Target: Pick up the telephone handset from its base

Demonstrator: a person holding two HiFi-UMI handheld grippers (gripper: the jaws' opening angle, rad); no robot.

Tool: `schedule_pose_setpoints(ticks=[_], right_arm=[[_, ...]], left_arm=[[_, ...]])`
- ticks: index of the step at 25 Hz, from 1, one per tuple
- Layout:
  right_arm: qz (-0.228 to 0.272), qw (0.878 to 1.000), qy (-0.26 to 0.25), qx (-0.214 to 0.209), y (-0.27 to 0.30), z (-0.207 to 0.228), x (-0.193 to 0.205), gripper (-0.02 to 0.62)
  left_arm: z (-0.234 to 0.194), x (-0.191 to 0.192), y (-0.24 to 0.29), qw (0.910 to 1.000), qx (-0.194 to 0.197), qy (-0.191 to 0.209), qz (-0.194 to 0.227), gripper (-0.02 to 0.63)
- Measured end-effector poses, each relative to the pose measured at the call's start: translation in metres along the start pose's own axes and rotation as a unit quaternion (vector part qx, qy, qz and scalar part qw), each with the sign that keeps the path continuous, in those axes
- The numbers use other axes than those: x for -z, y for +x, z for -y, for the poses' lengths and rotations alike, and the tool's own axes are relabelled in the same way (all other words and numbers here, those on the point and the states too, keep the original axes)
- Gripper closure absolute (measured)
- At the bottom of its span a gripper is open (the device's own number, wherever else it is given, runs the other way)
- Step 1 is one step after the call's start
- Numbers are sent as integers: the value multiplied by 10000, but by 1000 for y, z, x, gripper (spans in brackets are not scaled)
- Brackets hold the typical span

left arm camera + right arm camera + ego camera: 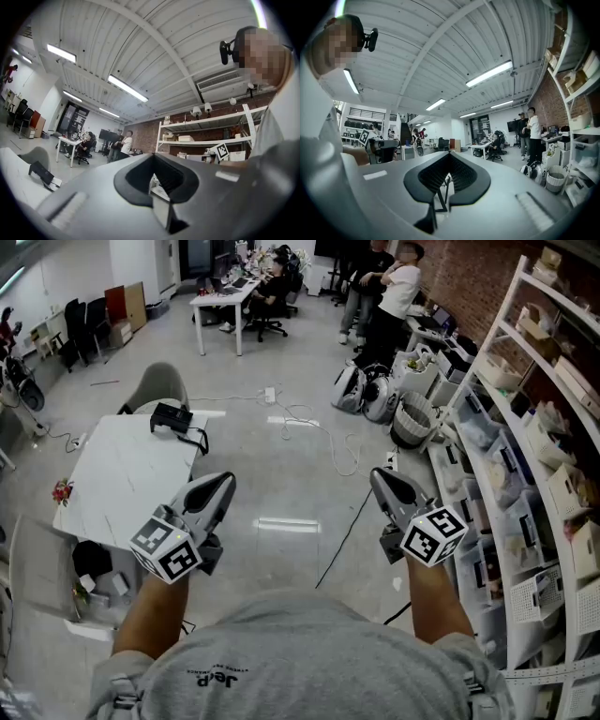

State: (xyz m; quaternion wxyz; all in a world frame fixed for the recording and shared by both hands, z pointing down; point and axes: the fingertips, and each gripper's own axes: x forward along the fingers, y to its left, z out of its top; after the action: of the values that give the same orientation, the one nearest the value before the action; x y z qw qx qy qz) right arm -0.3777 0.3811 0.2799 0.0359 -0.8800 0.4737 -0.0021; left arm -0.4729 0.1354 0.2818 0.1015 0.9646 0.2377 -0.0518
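Ahead, the telephone (173,418) lies crosswise at far edge of table (117,488).

The black telephone handset (170,414) is seen laid flat on its black base (180,423), set at the far right corner of the white tabletop (122,486), with a black cord (200,441) trailed beside the right edge.

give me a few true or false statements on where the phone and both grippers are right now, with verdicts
1. The telephone sits on the white table. True.
2. The left gripper holds the handset. False: it is shut on nothing, apart from the telephone.
3. The right gripper is over the table. False: it is over the floor, to the right of the table.
4. Shelves of boxes stand at the person's right. True.
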Motion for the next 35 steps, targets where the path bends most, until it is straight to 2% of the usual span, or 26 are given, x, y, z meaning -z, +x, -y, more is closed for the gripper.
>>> schedule_pose_setpoints(ticks=[10,11,13,16,23,28,31,35], right_arm=[[-15,10000,-16,-77,-11,11,1,591],[-11,9999,-5,-102,-13,13,1,591],[-9,9999,13,-155,-17,17,0,591],[-14,9998,30,-214,-26,28,-1,591],[-10,9990,116,-426,-53,60,0,591],[62,9986,124,-501,-60,84,2,591],[51,9985,195,-500,-54,95,5,591],[-8,9983,274,-515,-30,105,15,591]], left_arm=[[8,4,13,9998,-60,-180,-58,551],[12,4,17,9998,-8,-180,-85,420],[20,5,25,9998,74,-102,-128,242],[26,7,37,9999,-14,-6,-102,159],[60,21,64,9993,-334,-109,-142,144],[77,43,85,9988,-393,-158,-261,144],[76,50,96,9983,-424,-155,-375,144],[53,54,106,9982,-416,-172,-387,144]])
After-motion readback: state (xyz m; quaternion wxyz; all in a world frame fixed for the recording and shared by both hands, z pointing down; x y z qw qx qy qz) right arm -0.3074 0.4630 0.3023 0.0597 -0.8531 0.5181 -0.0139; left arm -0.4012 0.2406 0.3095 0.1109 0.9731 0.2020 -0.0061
